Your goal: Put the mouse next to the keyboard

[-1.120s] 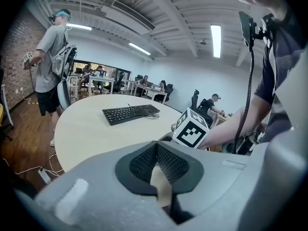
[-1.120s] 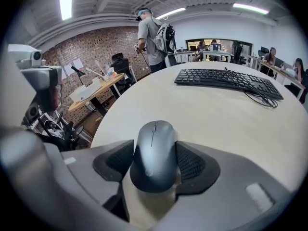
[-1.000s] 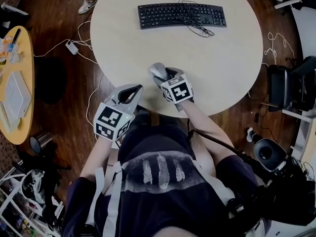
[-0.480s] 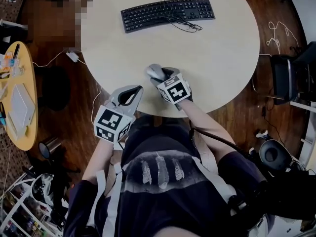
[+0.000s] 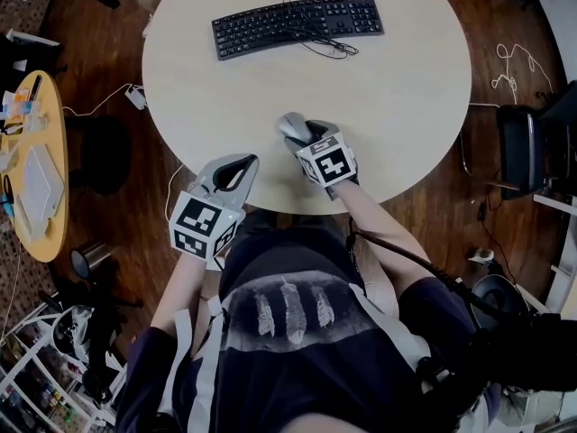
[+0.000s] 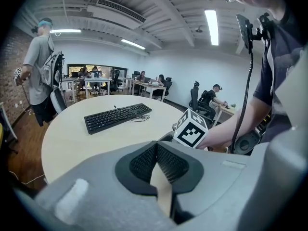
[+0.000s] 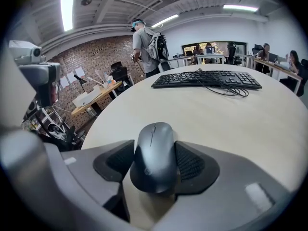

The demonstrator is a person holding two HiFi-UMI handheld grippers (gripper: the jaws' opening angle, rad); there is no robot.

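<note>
A grey mouse [image 5: 290, 129] [image 7: 154, 148] sits between the pads of my right gripper [image 5: 300, 139] [image 7: 155, 165], which is shut on its sides over the near part of the round beige table [image 5: 406, 79]. The black keyboard [image 5: 297, 23] [image 7: 207, 79] [image 6: 118, 117] lies at the table's far side, well apart from the mouse. My left gripper [image 5: 238, 164] [image 6: 157, 146] hangs at the table's near edge, to the left of the right one. Its pads meet at the tips with nothing between them. The right gripper's marker cube [image 6: 191, 129] shows in the left gripper view.
The keyboard's cable [image 5: 329, 48] coils on the table just in front of it. A yellow side table [image 5: 36, 170] stands at the left, an office chair [image 5: 532, 152] at the right. Cables lie on the wooden floor. A person with a backpack [image 7: 147, 42] stands beyond the table.
Both grippers have drifted rightward along the table's near side relative to the keyboard, the right one still carrying the mouse. The head view has swung a little.
</note>
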